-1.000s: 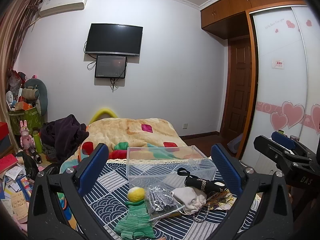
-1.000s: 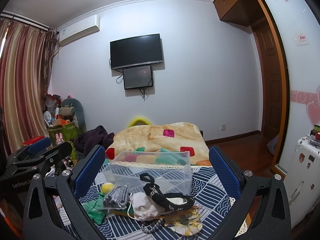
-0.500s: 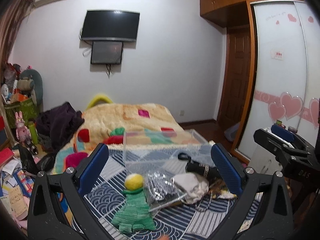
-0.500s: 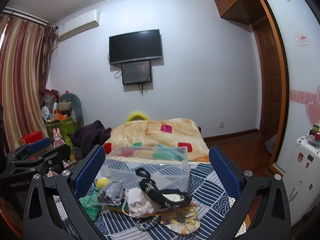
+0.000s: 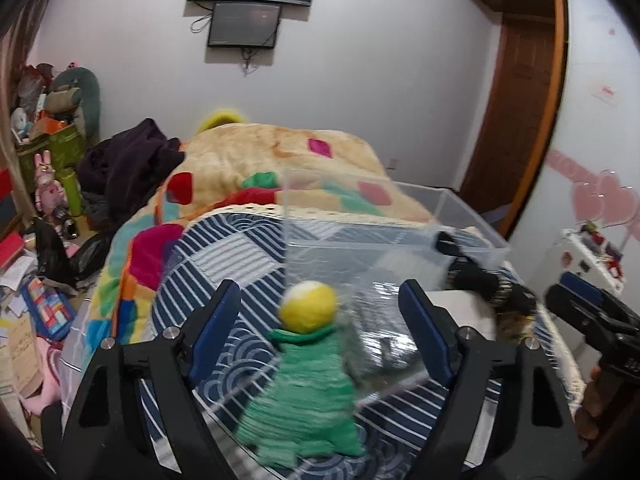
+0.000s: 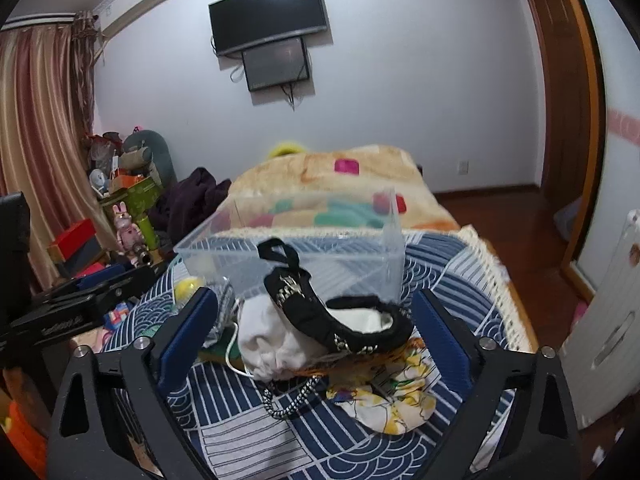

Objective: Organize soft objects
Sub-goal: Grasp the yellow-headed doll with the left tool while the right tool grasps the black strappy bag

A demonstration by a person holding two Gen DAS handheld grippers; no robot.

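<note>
A clear plastic bin [image 6: 304, 256] stands on the blue patterned cloth [image 6: 452, 280], with the soft objects piled just in front of it. The left gripper [image 5: 320, 320] is spread wide around the green knitted item [image 5: 304, 396]. The right gripper [image 6: 316, 332] is spread wide around the white cloth [image 6: 268, 344] and black strap [image 6: 340, 320].

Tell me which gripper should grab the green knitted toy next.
Left. The left gripper already frames the green knitted toy between its open jaws; the right gripper faces the black strap instead.
</note>
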